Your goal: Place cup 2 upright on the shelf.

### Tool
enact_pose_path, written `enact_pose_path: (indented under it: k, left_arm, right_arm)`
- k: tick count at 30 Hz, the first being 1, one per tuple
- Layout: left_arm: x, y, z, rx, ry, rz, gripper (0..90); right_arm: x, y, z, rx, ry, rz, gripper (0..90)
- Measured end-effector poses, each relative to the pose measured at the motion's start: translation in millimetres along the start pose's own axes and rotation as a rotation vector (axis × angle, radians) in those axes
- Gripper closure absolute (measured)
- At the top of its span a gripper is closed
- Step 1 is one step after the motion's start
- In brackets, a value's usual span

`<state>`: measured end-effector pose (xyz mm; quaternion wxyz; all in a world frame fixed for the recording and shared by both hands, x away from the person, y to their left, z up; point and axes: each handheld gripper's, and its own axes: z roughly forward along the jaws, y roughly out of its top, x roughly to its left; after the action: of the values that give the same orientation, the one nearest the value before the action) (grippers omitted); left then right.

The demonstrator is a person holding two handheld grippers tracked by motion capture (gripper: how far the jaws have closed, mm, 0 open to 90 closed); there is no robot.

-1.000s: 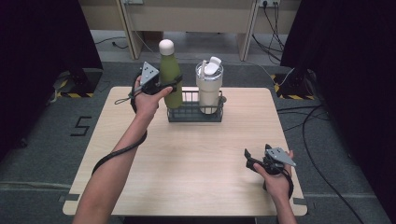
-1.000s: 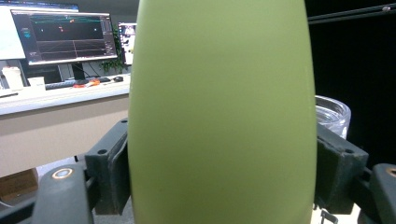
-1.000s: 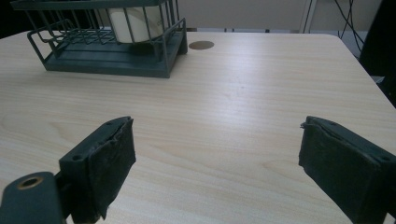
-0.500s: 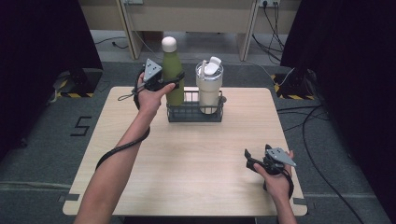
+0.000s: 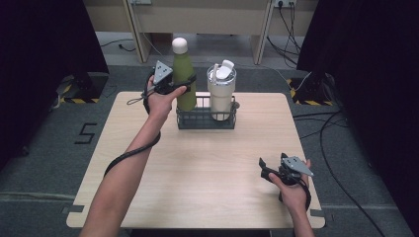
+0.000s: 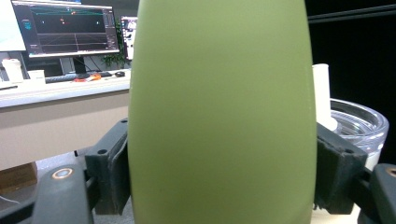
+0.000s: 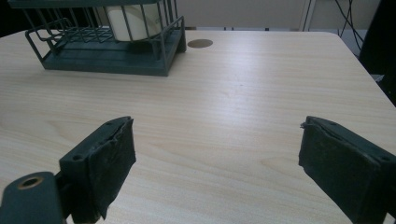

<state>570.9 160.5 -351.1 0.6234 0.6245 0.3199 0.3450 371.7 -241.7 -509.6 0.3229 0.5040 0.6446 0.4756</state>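
Left gripper (image 5: 185, 81) fingers (image 6: 109, 170) pinched green bottle (image 5: 184, 79) mid-body in wire basket (image 5: 205, 118). Bottle looked rigid, smooth, likely slippery; grip below taper judged soundest. Right gripper (image 5: 267, 170) fingers spread, empty, above worktop (image 5: 212, 168).

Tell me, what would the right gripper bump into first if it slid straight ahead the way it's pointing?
Probably nothing soon. The right gripper has open jaws and looks along bare table. The wire basket with the white tumbler sits off to one side, so it would likely miss it, though depth is hard to judge.
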Motion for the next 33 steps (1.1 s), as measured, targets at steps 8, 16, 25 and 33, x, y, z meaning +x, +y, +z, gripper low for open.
enact_pose_path:
  k: [8, 16, 25, 33]
  left_arm:
    - [-0.4, -3.0, 5.8, 0.010, 0.002, -0.006, 21.5]
    - [0.7, -8.1, 9.9, 0.022, 0.010, -0.023, 21.5]
    - [3.0, -13.0, 14.0, 0.036, 0.023, -0.014, 21.5]
    - [4.3, -17.4, 18.0, 0.045, 0.025, -0.019, 21.5]
  right_arm:
    - [-0.1, -0.1, -0.2, -0.001, 0.000, 0.000, 10.9]
    - [-0.4, -0.5, 0.2, 0.000, 0.001, 0.001, 10.9]
    - [-0.7, -0.9, 0.5, 0.001, 0.003, -0.003, 10.9]
    - [0.0, -1.5, 1.0, 0.005, 0.005, -0.003, 10.9]
